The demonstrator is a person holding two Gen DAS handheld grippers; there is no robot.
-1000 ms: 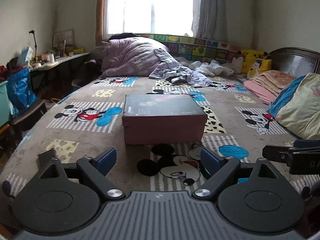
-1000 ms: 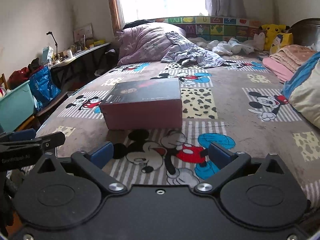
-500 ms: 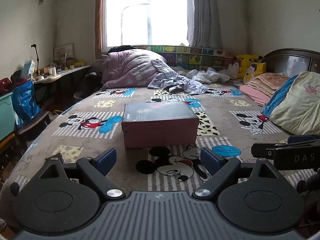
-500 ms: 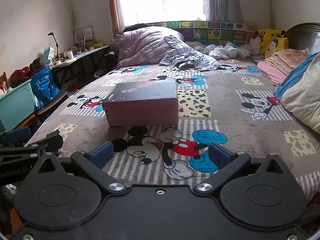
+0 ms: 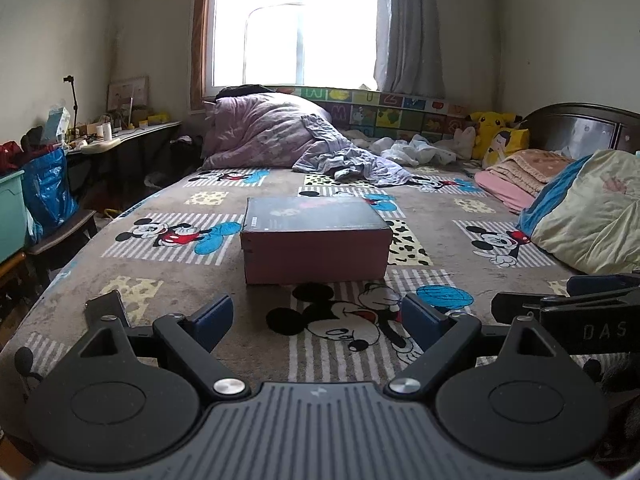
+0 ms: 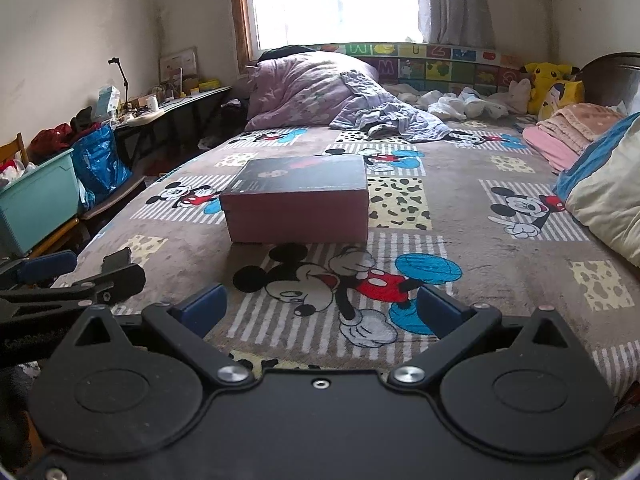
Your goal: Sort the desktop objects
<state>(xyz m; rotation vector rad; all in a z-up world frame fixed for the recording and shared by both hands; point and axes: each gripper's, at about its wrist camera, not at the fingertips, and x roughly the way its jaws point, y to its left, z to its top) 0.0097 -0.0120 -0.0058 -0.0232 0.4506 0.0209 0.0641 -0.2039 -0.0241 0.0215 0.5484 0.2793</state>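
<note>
**Both grippers drew back and tilted up from a box on the bed, nothing yet picked up**

Left wrist view: the left gripper (image 5: pixel 316 316) stood wide open and empty, the pink-sided box (image 5: pixel 316 240) well ahead on the cartoon bedspread (image 5: pixel 180 272). A second earlier the box filled more of the frame; more wall and window (image 5: pixel 296 20) showed now. Right wrist view: the right gripper (image 6: pixel 320 308) also gaped empty, the box (image 6: pixel 298 204) ahead and slightly left, smaller than a second before, with the left gripper (image 6: pixel 116 276) beside it. Sorting, by the look of it, had not begun.
</note>
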